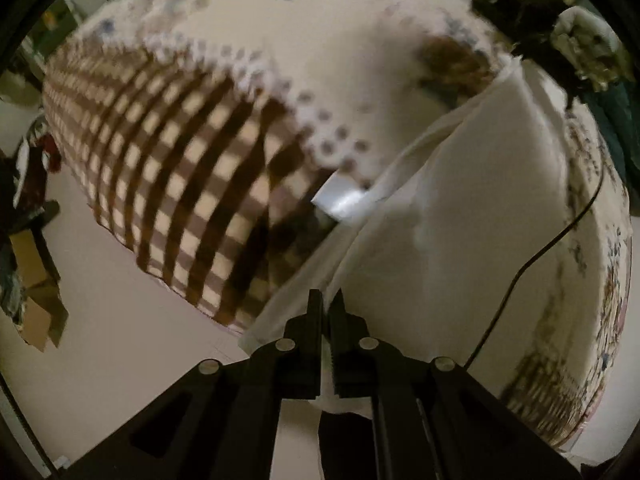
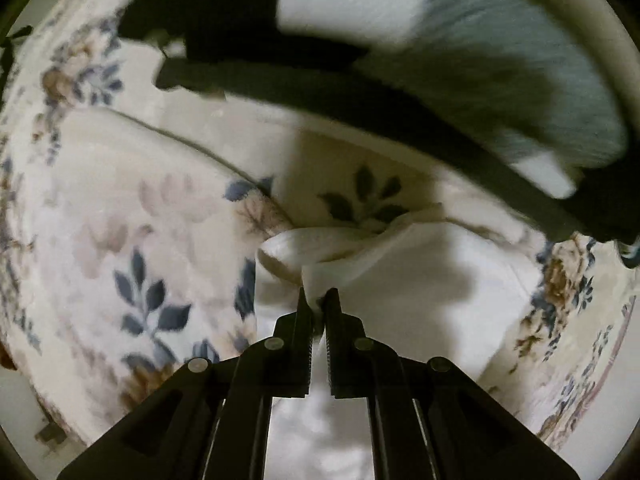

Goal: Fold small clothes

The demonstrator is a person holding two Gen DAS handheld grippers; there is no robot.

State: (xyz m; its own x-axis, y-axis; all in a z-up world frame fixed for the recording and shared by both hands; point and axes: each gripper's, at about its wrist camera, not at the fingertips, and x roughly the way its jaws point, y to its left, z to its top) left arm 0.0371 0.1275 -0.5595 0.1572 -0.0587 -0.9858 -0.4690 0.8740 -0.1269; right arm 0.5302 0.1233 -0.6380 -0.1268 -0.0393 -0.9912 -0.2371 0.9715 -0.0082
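Motion blur smears the checked cloth (image 1: 188, 184) and the dark bar (image 2: 360, 116).

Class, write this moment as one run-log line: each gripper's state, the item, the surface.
left gripper: shut on white garment | right gripper: shut on white garment | surface: floral cloth | fold: not finished

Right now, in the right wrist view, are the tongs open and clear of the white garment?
No, the right tongs are pinched shut on a bunched fold of the white garment.
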